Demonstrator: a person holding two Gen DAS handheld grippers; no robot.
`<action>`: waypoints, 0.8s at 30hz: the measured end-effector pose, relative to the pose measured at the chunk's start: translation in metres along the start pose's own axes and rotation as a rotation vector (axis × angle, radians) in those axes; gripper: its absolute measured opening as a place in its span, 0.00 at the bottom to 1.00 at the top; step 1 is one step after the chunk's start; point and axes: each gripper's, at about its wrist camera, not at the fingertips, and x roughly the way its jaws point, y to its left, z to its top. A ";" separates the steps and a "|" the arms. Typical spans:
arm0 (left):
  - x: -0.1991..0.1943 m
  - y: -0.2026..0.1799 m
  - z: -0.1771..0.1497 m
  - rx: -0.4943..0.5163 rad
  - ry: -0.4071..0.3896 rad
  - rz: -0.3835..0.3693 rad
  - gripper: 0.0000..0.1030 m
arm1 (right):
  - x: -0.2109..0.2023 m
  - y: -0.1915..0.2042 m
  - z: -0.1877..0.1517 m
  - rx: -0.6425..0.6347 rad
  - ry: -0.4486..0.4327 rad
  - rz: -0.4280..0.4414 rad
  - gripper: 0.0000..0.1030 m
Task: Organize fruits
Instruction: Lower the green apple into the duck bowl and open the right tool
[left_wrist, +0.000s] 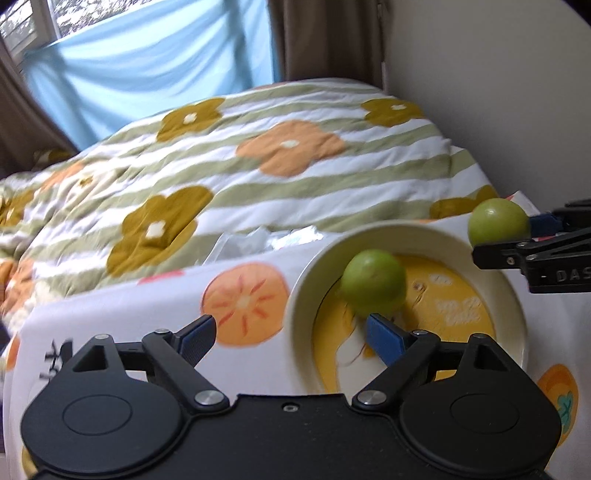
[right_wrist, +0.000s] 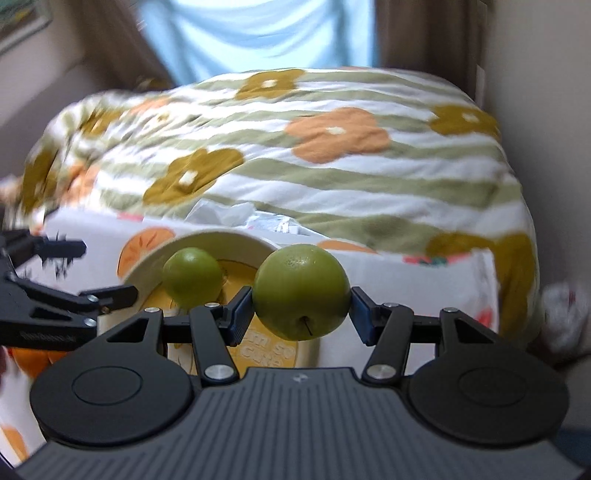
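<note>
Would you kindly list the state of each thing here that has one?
Left gripper: open, empty.
Right gripper: shut on the held green fruit, stem toward camera.
Second green fruit: loose inside the bowl.
Bowl: upright on the tablecloth.

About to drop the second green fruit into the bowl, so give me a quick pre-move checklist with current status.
1. Right gripper pinches its green fruit on both sides: ok.
2. Left gripper open, nothing between its pads: ok.
3. First green fruit inside the bowl: ok.
4. Held fruit over the bowl: not ok, beside the rim.
5. Left gripper clear of the bowl: not ok, one finger over it.
</note>
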 end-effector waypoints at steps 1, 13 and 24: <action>-0.001 0.002 -0.003 -0.009 0.006 0.005 0.88 | 0.004 0.003 -0.001 -0.025 0.003 0.006 0.68; -0.012 0.023 -0.022 -0.076 0.034 0.052 0.88 | 0.028 0.021 -0.007 -0.191 0.013 0.033 0.69; -0.027 0.025 -0.031 -0.092 0.030 0.073 0.88 | 0.011 0.017 -0.013 -0.215 -0.092 -0.019 1.00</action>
